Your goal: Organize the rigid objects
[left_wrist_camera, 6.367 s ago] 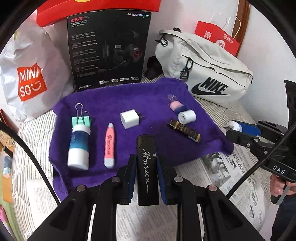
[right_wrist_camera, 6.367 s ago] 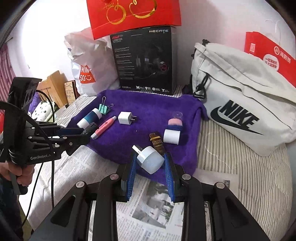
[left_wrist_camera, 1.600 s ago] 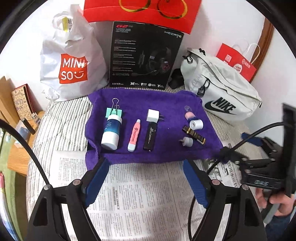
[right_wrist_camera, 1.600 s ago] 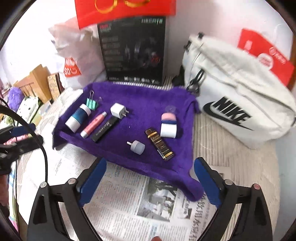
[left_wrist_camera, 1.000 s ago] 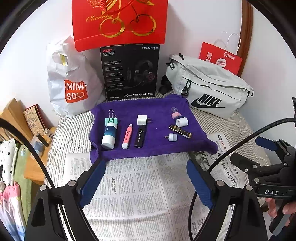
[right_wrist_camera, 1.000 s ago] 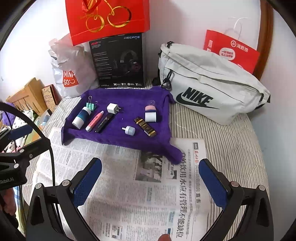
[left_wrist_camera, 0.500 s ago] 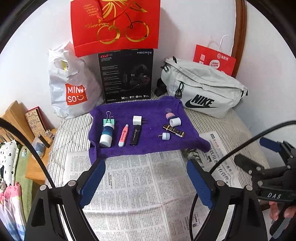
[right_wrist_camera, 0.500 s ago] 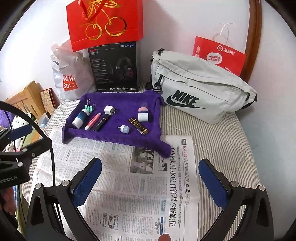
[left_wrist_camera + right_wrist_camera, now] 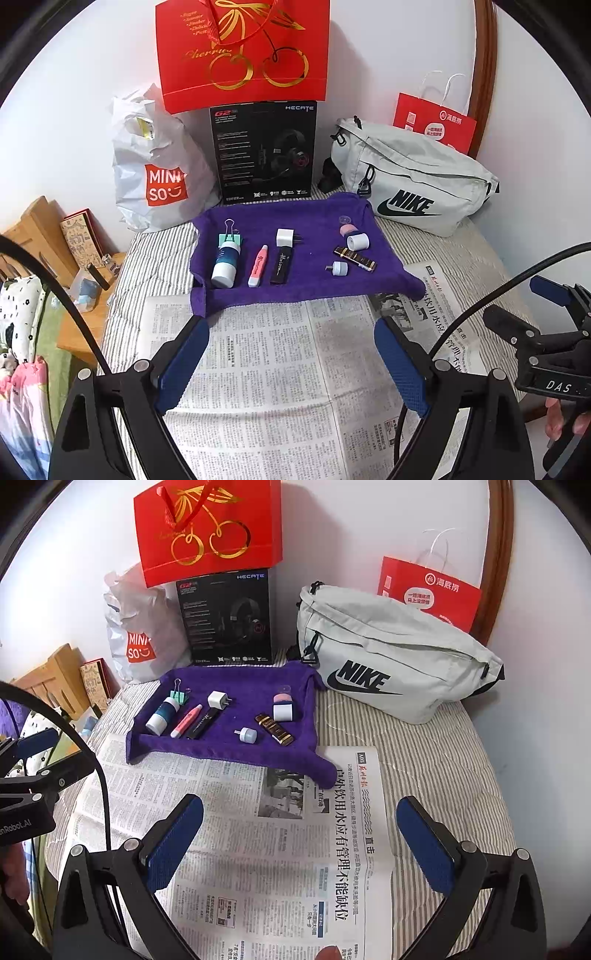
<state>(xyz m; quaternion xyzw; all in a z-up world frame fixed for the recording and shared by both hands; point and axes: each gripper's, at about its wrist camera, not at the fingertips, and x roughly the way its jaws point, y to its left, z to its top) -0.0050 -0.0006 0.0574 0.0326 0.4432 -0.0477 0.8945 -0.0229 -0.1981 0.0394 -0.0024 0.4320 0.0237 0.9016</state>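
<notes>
Several small objects lie in rows on a purple towel [image 9: 317, 221] [image 9: 255, 681]: a white and teal bottle [image 9: 225, 264] [image 9: 162, 715] with a green binder clip [image 9: 231, 236], a pink pen [image 9: 258, 270] [image 9: 186, 720], a black lighter [image 9: 281, 265] [image 9: 201, 723], a white charger cube [image 9: 285, 237] [image 9: 217, 699], a small round plug light [image 9: 339, 268] [image 9: 247, 734], a dark gold-printed stick [image 9: 354, 258] [image 9: 274, 729] and a pink and white cylinder [image 9: 352, 236] [image 9: 283, 705]. My left gripper [image 9: 291, 363] hangs open over the newspaper [image 9: 273, 369], well short of the towel. Nothing sits between the wide-apart fingers of my open right gripper [image 9: 301, 843].
Behind the towel stand a white Miniso bag [image 9: 159, 177], a black headset box [image 9: 264, 151], a red cherry gift bag [image 9: 242, 51], a grey Nike bag [image 9: 413, 184] [image 9: 388, 664] and a small red paper bag [image 9: 430, 590]. A wooden side table [image 9: 85, 325] sits left of the striped bed.
Both grippers have drawn back and up from the towel, which now looks smaller and farther. The objects on it have not moved. Both stay open.
</notes>
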